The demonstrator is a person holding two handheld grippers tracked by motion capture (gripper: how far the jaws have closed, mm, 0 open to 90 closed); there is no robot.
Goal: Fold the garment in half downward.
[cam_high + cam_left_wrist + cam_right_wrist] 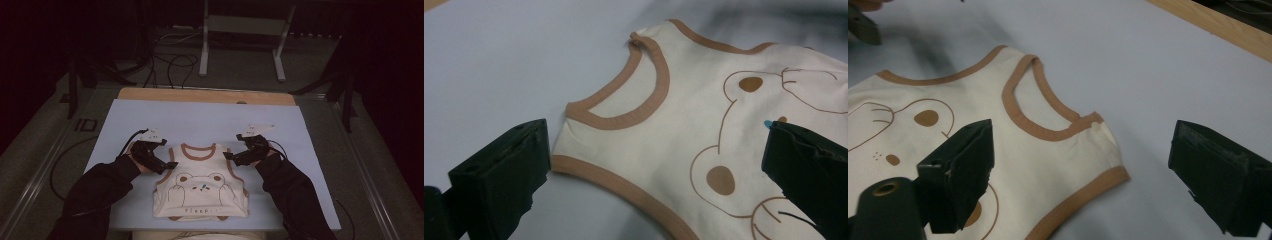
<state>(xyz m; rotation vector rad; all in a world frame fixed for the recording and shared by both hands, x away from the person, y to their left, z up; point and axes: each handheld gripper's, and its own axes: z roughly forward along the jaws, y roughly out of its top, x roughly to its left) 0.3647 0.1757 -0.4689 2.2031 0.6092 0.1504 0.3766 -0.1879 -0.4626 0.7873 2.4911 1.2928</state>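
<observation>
Room: dim all round, grey carpeted floor (45,145), black cables (170,62) trailing across it beyond the surface, and a pale metal stand frame (242,37) at the far side.
Surface: a wide pale blue sheet over a wooden-edged surface (210,117), with a strip of bare wood along the far edge.
Garment: a small cream sleeveless cotton vest with brown trim and a bear drawing (202,187) lies flat, front up, near the person's edge of the surface, neck opening pointing away from the person.
Sleeves: two black-sleeved forearms come in from the near side, one to either side of the vest.
Left gripper (167,166): low at the vest's left shoulder; its fingers are apart, one just off the shoulder strap on the blue sheet, the other over the bear print.
Right gripper (231,156): low at the vest's right shoulder; its fingers are spread wide, one over the print, the other out over the bare sheet.
Containers: I see none here.
</observation>
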